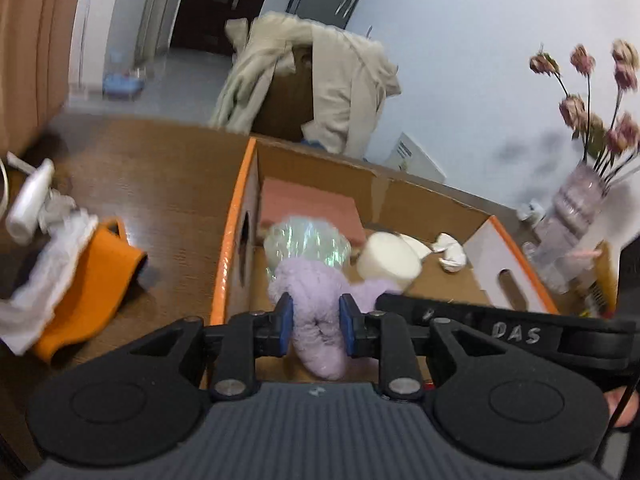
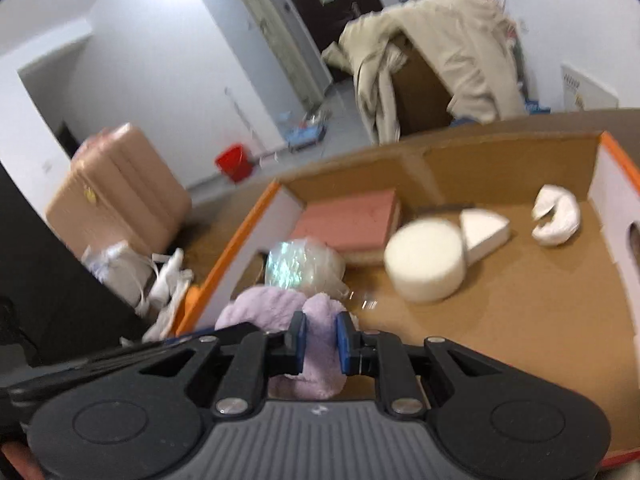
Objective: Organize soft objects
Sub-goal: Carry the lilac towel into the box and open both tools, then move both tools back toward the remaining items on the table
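A lilac plush toy [image 1: 316, 292] hangs over the near left corner of a cardboard box with orange edges [image 1: 234, 216]. My left gripper [image 1: 316, 320] is shut on one end of it. My right gripper [image 2: 321, 342] is shut on another fold of the same plush toy [image 2: 272, 308], close beside the left one. In the box [image 2: 240, 232] lie a pink foam block [image 2: 352, 220], a shiny wrapped ball [image 2: 300, 264], a white foam cylinder [image 2: 426, 264], a white wedge [image 2: 484, 232] and a crumpled white piece [image 2: 556, 220].
An orange cloth [image 1: 92, 280], a white cloth [image 1: 44, 272] and a white bottle [image 1: 28, 204] lie on the wooden table left of the box. A vase of dried flowers [image 1: 572, 216] stands to its right. A beige coat [image 1: 320, 88] and a pink suitcase [image 2: 116, 196] stand behind.
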`<state>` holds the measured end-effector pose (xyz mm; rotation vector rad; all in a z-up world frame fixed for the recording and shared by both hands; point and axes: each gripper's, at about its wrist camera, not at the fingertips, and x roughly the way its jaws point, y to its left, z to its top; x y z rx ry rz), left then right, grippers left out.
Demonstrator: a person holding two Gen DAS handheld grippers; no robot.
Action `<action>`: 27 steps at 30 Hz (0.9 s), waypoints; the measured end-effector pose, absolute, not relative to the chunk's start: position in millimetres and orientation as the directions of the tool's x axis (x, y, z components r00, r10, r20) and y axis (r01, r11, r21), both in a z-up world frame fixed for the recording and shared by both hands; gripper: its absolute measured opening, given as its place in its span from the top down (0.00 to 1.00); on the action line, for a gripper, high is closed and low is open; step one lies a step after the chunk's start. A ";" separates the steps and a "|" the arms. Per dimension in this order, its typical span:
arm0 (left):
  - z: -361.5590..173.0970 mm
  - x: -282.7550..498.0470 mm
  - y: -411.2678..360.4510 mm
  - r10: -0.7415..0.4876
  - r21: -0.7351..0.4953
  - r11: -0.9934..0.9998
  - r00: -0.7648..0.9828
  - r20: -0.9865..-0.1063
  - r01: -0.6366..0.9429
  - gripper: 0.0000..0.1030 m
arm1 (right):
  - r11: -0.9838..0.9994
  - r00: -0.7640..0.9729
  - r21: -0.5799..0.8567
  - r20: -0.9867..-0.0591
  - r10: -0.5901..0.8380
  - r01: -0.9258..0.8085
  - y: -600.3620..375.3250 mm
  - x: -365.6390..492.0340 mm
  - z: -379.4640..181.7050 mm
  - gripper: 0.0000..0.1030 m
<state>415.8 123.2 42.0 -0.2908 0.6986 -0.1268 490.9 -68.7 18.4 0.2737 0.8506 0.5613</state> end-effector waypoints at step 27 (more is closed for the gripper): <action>122.1 216.0 63.9 -0.258 -0.064 0.966 0.939 -0.228 0.250 0.13 | 0.943 0.889 0.039 -0.321 0.325 -0.330 -183.9 267.1 149.2 0.26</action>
